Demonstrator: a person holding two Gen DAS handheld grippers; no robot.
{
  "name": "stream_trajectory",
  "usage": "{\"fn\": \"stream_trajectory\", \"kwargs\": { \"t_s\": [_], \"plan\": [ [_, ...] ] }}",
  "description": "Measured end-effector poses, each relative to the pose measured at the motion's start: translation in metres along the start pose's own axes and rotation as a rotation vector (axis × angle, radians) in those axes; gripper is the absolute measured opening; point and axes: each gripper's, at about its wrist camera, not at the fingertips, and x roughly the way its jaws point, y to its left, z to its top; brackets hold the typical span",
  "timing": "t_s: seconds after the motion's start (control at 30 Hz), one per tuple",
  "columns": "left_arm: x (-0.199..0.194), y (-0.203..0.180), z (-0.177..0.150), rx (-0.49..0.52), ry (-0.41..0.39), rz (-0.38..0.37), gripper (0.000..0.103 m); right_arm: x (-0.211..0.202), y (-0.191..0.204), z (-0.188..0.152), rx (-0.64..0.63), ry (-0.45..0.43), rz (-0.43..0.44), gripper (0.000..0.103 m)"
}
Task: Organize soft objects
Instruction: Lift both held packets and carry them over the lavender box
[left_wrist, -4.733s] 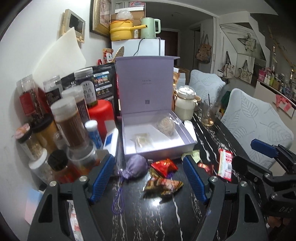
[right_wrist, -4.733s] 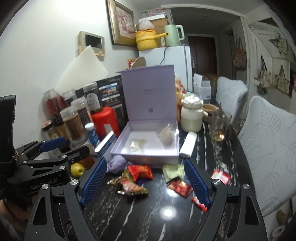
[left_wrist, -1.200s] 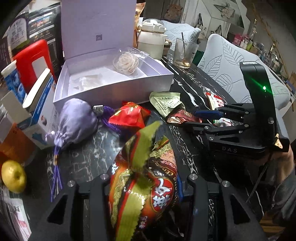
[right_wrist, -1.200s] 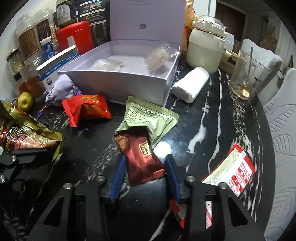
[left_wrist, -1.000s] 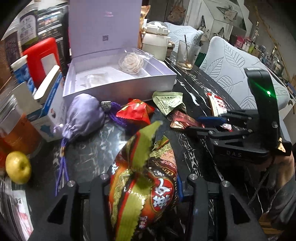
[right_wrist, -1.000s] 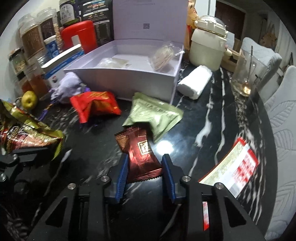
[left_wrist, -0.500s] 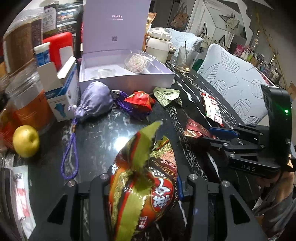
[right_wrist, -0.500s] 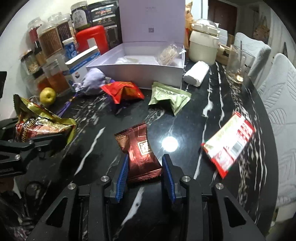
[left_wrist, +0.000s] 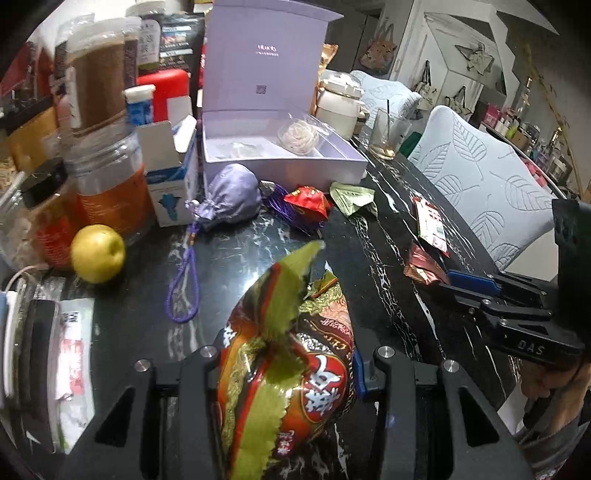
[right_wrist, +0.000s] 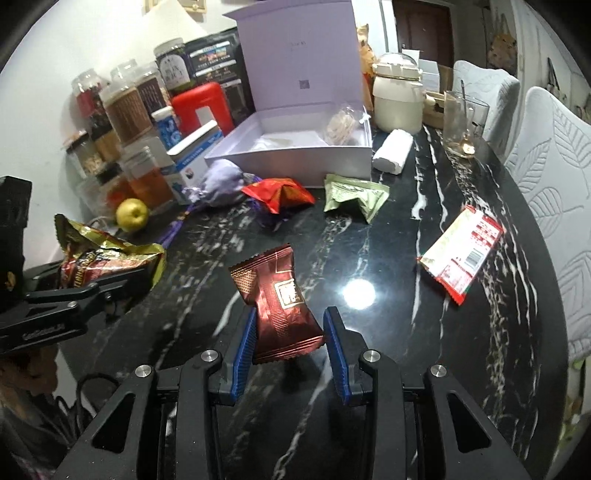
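Observation:
My left gripper (left_wrist: 288, 373) is shut on a red and green snack bag (left_wrist: 291, 362), held up above the black marble table (left_wrist: 229, 258). In the right wrist view that bag (right_wrist: 107, 260) shows at the left. A small dark red packet (right_wrist: 282, 304) is pinched in my right gripper (right_wrist: 290, 336), lifted off the table. An open lilac box (right_wrist: 295, 147) stands at the back with a wrapped round pastry (right_wrist: 340, 125) inside. In front of it lie a lilac drawstring pouch (right_wrist: 221, 181), a red packet (right_wrist: 279, 194) and a green packet (right_wrist: 354, 195).
Jars (right_wrist: 125, 110), a red canister (right_wrist: 201, 105), a blue-and-white carton (right_wrist: 192, 155) and a yellow apple (right_wrist: 132, 213) crowd the left side. A cream pot (right_wrist: 397, 98), white roll (right_wrist: 393, 149) and glass (right_wrist: 463, 123) stand at the back right. A red-and-white sachet (right_wrist: 463, 254) lies near the right edge, beside white chairs (right_wrist: 550, 162).
Both grippers have pulled back from the box and risen a little, each keeping its packet. The box and loose packets now look farther away.

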Motion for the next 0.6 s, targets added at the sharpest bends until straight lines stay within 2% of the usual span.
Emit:
{"fn": "stream_trajectory", "kwargs": {
  "t_s": [0.37,0.6],
  "plan": [
    [-0.043,-0.002,0.016,-0.006,-0.103,0.055,0.043,-0.034,0.023,0.013,-0.039,-0.082,0.069,0.036],
    [-0.063,-0.01,0.044,0.027,-0.181,0.101,0.043,-0.062,0.032,0.039,-0.121,-0.173,0.06,0.036]
  ]
}}
